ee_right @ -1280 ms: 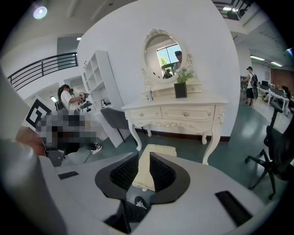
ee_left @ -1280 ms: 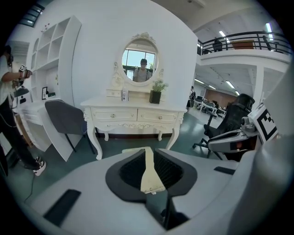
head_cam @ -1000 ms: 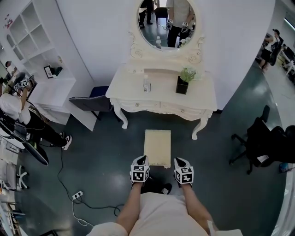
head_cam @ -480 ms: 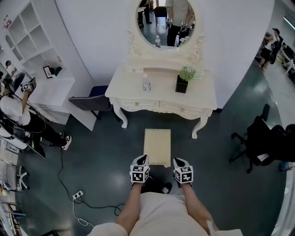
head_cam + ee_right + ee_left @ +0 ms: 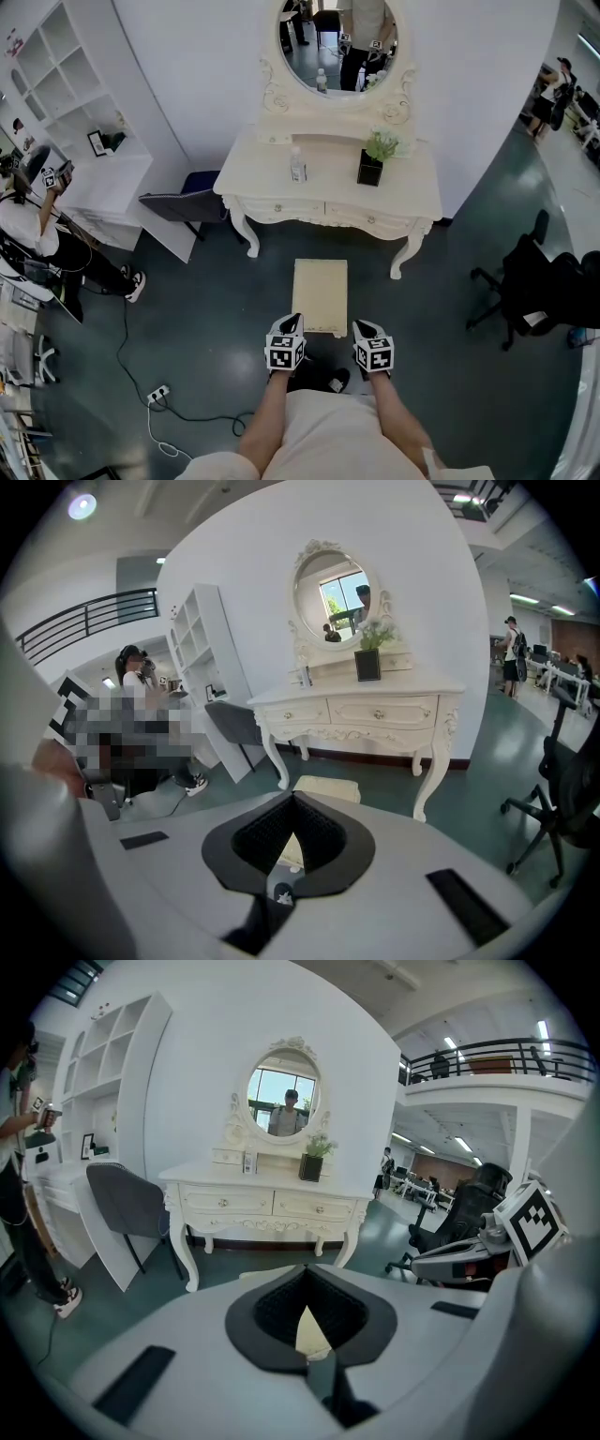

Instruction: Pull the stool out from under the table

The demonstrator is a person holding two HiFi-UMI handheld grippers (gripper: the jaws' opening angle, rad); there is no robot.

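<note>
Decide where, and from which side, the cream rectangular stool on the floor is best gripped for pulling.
Probably the near short edge of the cream rectangular stool, approached from the person's side: that straight edge lies square to the person, while the far end faces the white dressing table.

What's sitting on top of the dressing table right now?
A clear bottle and a potted plant in a dark square pot stand on the dressing table, below the oval mirror. The plant's leaves cover part of the ledge behind it.
</note>
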